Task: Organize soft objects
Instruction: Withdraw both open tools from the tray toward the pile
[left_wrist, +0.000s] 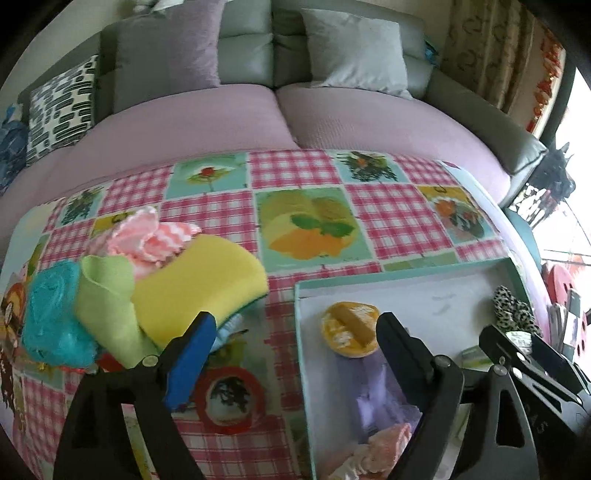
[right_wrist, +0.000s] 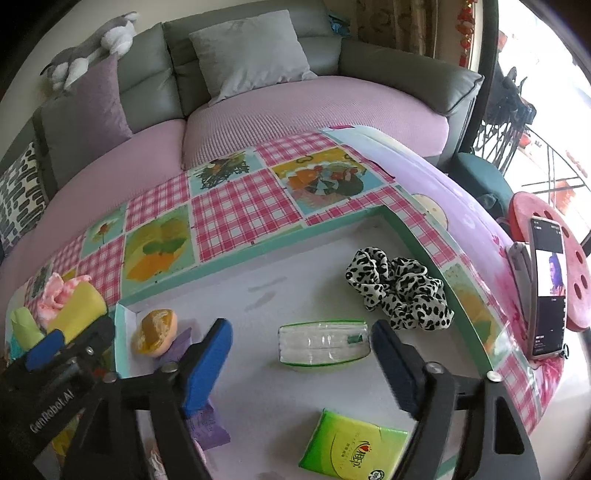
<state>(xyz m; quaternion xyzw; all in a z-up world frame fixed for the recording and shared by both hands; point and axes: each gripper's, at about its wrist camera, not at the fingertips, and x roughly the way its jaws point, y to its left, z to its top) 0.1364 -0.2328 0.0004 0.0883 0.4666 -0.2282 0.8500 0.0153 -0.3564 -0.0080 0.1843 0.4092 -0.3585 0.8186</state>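
A shallow white box with a teal rim (right_wrist: 258, 251) lies on the checked tablecloth. Inside it are a leopard-print scrunchie (right_wrist: 399, 288), a clear tissue pack (right_wrist: 323, 345), a green tissue pack (right_wrist: 351, 448), an orange bun toy (right_wrist: 155, 332) and a purple packet (right_wrist: 207, 424). My right gripper (right_wrist: 303, 354) is open above the clear pack, its pads clear of it. My left gripper (left_wrist: 295, 343) is open over the box's left rim (left_wrist: 301, 332), near the bun toy (left_wrist: 349, 328). Left of it sit a yellow sponge (left_wrist: 199, 280), a green cloth (left_wrist: 110, 295), a blue mesh puff (left_wrist: 51, 314) and a pink cloth (left_wrist: 147, 236).
A grey sofa with a lilac seat cover (left_wrist: 277, 118) and cushions runs along the far side of the table. At the right edge a phone (right_wrist: 548, 288) stands propped up beside a red stool (right_wrist: 576, 280). A plush toy (right_wrist: 92, 44) lies on the sofa back.
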